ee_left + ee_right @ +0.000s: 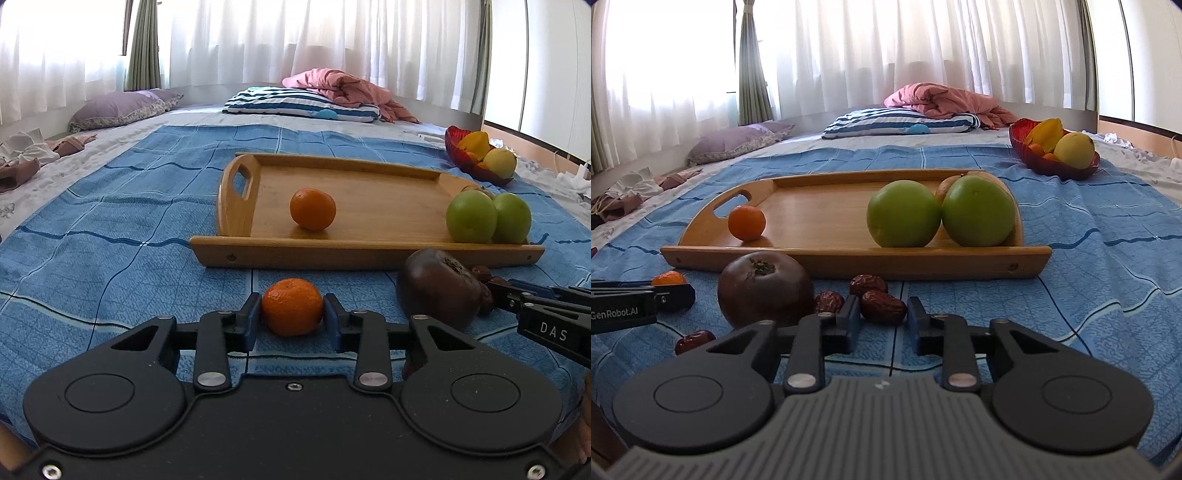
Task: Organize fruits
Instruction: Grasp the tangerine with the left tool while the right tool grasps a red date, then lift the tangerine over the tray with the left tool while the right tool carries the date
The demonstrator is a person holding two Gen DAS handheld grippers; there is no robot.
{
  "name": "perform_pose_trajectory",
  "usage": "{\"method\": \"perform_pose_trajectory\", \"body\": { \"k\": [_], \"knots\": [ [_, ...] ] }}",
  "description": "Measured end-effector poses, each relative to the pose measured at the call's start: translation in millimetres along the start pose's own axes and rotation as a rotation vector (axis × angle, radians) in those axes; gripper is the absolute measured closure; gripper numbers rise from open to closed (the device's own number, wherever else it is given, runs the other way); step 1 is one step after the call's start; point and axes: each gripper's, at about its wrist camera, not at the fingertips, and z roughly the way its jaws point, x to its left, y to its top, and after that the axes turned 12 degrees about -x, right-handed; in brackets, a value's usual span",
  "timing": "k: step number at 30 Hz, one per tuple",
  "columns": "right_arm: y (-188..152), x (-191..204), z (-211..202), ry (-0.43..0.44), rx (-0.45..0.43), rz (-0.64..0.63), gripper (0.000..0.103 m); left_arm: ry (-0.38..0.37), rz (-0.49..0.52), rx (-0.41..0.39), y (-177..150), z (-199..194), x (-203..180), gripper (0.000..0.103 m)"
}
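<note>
Both jaws sit narrow. Your left gripper [292, 314] has its blue pads clamped on a mandarin [292, 306], dimpled peel, round, sitting on the blue sheet [110, 229] at 6 o'clock of the tray [369, 251].

Your right gripper [882, 319] has a wrinkled red date [882, 306] between its pads. The left pad touches it, the right pad looks a hair off; can't tell if it's gripped.

Around the date:
- two more dates [868, 283] at 11 o'clock, glossy and shrivelled
- a fourth date [694, 341] at 8 o'clock, well apart
- a dark brown fruit [764, 293], smooth and squat with a dry calyx on top, at 10 o'clock, touching one of the dates

The tray is light wood, rectangular with rounded ends, low rim and cut-out handle. On it:
- second mandarin [747, 222] near the handle end
- two green apples [904, 214], smooth, matte, touching each other at the far-right end
- something tan behind them, mostly hidden

At 1 o'clock beyond the tray sits a red ribbed bowl [1021, 146], translucent, holding yellow and orange fruit. The sheet is a blue grid-printed cloth, lightly creased.
</note>
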Motion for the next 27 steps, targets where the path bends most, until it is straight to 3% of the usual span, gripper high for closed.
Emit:
{"method": "perform_pose_trajectory", "body": {
  "k": [27],
  "knots": [
    [25.6,0.8,-10.4,-0.026,-0.086,-0.017,0.072,0.005,0.01,-0.063,33.2,-5.6,0.3,0.069]
  ]
}}
